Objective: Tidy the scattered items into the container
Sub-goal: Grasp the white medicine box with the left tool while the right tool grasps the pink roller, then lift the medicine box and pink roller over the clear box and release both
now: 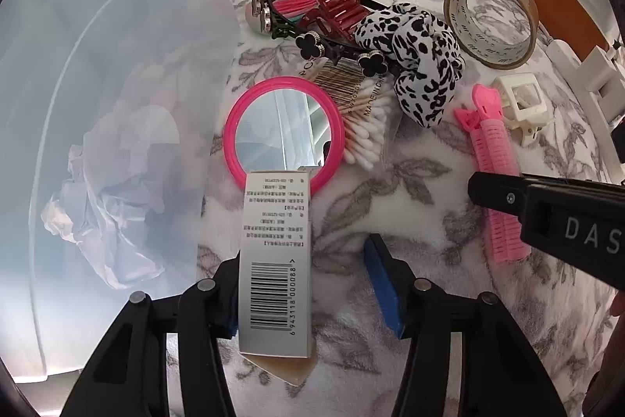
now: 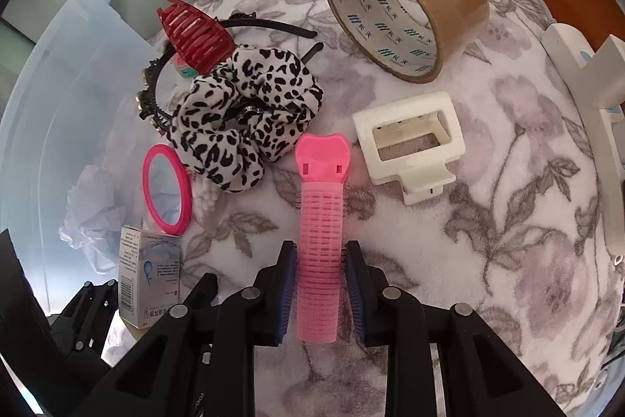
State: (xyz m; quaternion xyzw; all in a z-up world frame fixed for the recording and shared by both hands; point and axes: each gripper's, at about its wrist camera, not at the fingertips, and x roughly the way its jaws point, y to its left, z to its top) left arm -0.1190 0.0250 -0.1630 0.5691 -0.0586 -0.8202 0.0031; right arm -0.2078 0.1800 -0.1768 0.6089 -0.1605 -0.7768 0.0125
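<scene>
A white barcoded box [image 1: 275, 260] stands between the fingers of my left gripper [image 1: 308, 268]. It rests against the left finger, and a gap separates it from the blue right pad [image 1: 384, 284], so the gripper is open. The translucent plastic container [image 1: 97, 65] sits just left of it, with crumpled paper [image 1: 105, 206] inside. My right gripper [image 2: 320, 260] is shut on a pink hair roller clip [image 2: 322, 206], both blue pads pressing its mesh sides on the floral blanket [image 2: 488, 221]. The same box [image 2: 150, 272] shows at lower left in the right wrist view.
Scattered on the blanket are a pink round mirror [image 1: 283, 133], cotton swabs [image 1: 367, 127], a leopard scrunchie [image 2: 242, 120], a red claw clip [image 2: 195, 34], a black headband [image 1: 308, 43], a brown tape roll [image 2: 406, 6] and a white claw clip [image 2: 410, 143]. White furniture [image 2: 593, 104] borders the right.
</scene>
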